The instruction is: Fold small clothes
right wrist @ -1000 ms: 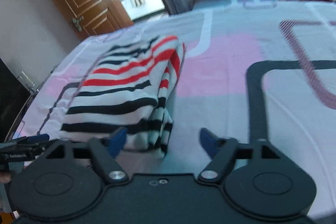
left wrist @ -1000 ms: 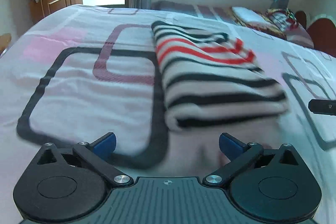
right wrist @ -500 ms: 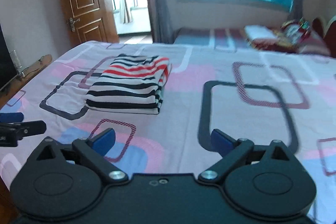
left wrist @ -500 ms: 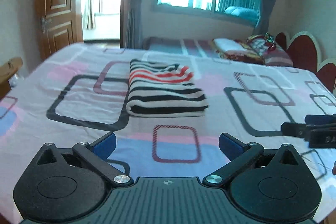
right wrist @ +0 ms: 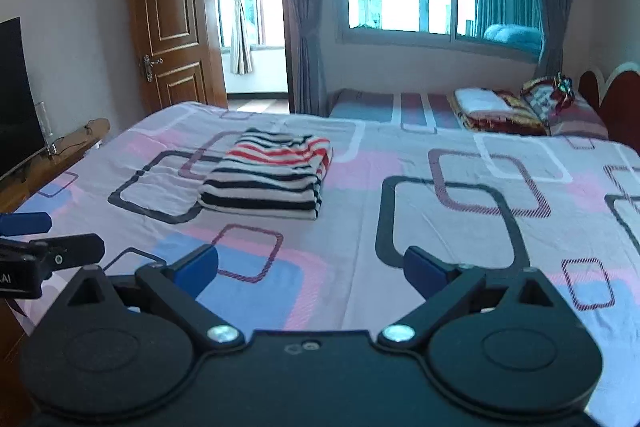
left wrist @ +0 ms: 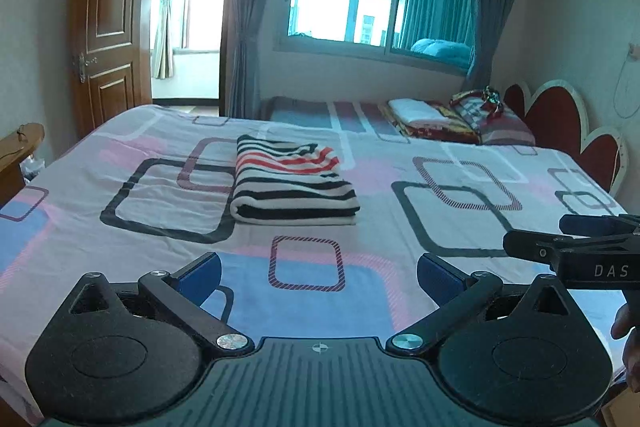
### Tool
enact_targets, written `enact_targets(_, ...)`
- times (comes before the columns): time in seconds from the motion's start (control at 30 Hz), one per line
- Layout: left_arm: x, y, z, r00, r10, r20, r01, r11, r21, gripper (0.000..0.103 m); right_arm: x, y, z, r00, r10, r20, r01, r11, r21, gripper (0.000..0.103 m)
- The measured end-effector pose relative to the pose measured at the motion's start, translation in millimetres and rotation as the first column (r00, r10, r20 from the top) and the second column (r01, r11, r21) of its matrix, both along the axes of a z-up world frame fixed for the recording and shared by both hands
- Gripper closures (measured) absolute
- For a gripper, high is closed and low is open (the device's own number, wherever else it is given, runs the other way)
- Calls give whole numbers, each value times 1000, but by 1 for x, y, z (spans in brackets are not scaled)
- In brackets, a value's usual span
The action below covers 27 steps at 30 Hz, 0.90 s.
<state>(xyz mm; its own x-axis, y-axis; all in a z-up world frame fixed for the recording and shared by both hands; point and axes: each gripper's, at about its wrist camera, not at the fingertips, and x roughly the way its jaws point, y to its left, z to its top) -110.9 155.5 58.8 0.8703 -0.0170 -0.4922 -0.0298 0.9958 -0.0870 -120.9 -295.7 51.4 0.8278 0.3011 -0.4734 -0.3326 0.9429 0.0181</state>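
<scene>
Folded striped garment (left wrist: 294,183) lies flat on the bed (left wrist: 120,267), well ahead of both tools, touching neither. White with black bands, red bands toward its far end. Rolled fold edge faces the tools; layered open edges show on its right side in the right wrist view (right wrist: 266,175).

Left tool (left wrist: 318,277): released, blue pads spread wide, only bedsheet visible between them. Garment sits ahead and slightly left of this tool's centre line, past a small red-hatched square printed on the sheet (left wrist: 306,263).

Right tool (right wrist: 310,267): released, its jaws have just been opening and now stand wide; nothing between them but sheet. Garment lies ahead and to the left of this tool, beyond a printed purple square (right wrist: 248,253).

Each tool shows in the other's view: right tool enters at the right edge of the left wrist view (left wrist: 576,251), with part of a hand (left wrist: 628,339) below it; left tool enters at the left edge of the right wrist view (right wrist: 36,247). Both hang above the near part of the bed, side by side, apart from each other.
</scene>
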Motion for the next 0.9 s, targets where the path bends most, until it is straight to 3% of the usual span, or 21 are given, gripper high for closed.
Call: enact_targets(0.9,-4,-13,13,999,-2,35,1,1000,31,0,-11,-1,8,999,-6,48,6,1000,3,3)
